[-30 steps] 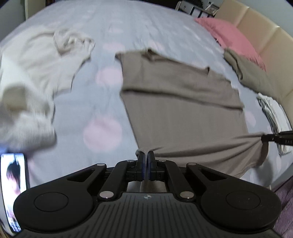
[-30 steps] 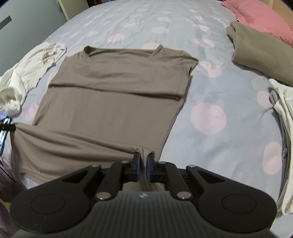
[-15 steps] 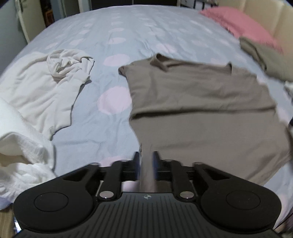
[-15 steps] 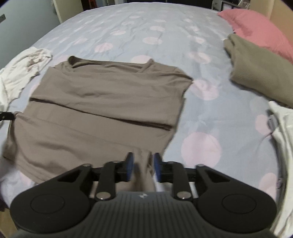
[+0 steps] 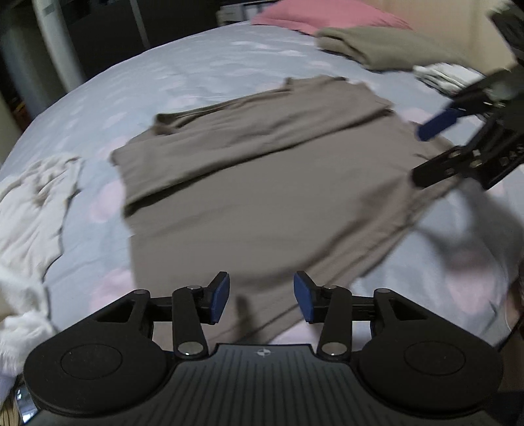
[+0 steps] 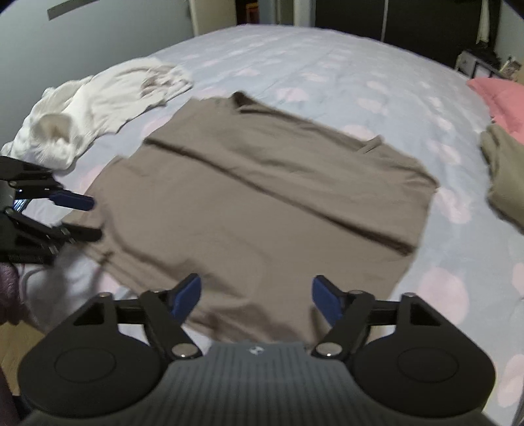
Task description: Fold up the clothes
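A brown T-shirt (image 5: 262, 183) (image 6: 268, 203) lies flat on the bed, its top part folded over with a crease across the chest. My left gripper (image 5: 261, 300) hovers over the shirt's near hem, jaws opening, with nothing pinched between the blue pads. Over the hem's other end my right gripper (image 6: 255, 298) stands wide, jaws still opening, pads clear of the cloth. Each gripper shows in the other's view: the right gripper (image 5: 435, 150) at the shirt's right edge, the left gripper (image 6: 85, 216) at its left edge.
The bed (image 6: 327, 72) has a pale blue sheet with pink dots. White crumpled clothes (image 6: 98, 108) (image 5: 29, 209) lie to the left of the shirt. An olive folded garment (image 5: 376, 46) (image 6: 504, 173) and a pink pillow (image 5: 321, 19) lie at the far right.
Both grippers let go of the shirt's hem and opened. The lifted hem dropped flat on the bed. Both views rolled, and the grippers came closer together over the shirt.
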A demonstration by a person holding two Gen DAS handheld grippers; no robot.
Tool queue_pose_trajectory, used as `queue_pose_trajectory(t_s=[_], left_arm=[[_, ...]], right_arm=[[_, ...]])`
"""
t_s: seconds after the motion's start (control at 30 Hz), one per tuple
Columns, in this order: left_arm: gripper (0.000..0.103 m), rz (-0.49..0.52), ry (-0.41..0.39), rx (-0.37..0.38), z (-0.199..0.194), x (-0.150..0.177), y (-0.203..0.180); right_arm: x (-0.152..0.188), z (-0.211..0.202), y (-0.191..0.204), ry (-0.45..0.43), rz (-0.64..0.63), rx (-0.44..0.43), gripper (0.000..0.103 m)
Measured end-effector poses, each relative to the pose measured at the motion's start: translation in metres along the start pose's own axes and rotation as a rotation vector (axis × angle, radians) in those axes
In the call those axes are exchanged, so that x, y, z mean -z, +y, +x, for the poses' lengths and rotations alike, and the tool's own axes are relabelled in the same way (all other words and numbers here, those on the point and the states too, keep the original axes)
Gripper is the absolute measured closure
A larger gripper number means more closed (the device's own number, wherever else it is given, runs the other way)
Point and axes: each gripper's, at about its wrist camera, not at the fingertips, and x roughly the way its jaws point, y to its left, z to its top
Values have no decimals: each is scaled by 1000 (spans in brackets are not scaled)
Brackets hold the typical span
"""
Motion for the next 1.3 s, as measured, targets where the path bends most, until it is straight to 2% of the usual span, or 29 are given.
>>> queue_pose_trajectory(t_s=[0.07, 0.17, 0.23, 0.3, 0.4, 0.53, 0.6, 0.67, 0.8, 0.97, 1.03, 1.07, 1.1, 1.13, 1.23, 1.3], left_arm=[[53, 17, -18, 0, -1, 1, -4], [43, 28, -61, -33, -4, 2, -6], [41, 41, -80, -57, -5, 2, -7], [41, 60, -97, -71, -5, 3, -10], [41, 88, -119, -76, -7, 3, -12], [41, 115, -111, -65, -5, 3, -14], [41, 118, -114, -52, -6, 4, -14], [41, 105, -124, -8, -9, 5, -10], [46, 140, -117, 10, -9, 7, -12], [56, 238, -90, 1, -3, 14, -22], [59, 277, -84, -12, -1, 17, -27], [64, 292, -83, -18, 0, 18, -29], [67, 302, -81, -23, 1, 18, -30], [72, 307, -80, -23, 2, 19, -30], [77, 322, -77, -17, 5, 18, -31], [78, 347, -78, -21, 8, 19, -35]], right_arm=[[1, 3, 9, 4, -14, -18, 19], [1, -1, 18, -46, -46, -53, 19], [1, -2, 22, -74, -58, -59, 17], [1, -1, 30, -101, -89, -10, 13], [1, -2, 44, -140, -193, 11, 12], [4, -7, 62, -187, -315, 53, 7], [5, -9, 62, -187, -337, -25, 7], [5, -9, 61, -176, -335, -92, 7], [5, -7, 66, -136, -369, -54, 7], [10, -9, 70, -133, -400, -59, 10], [11, -9, 73, -130, -421, -52, 26], [12, -7, 75, -123, -436, -45, 39], [14, -6, 77, -112, -450, -40, 47], [15, -4, 78, -101, -462, -40, 49], [20, 1, 82, -76, -508, -43, 60], [23, 5, 85, -59, -537, -25, 71]])
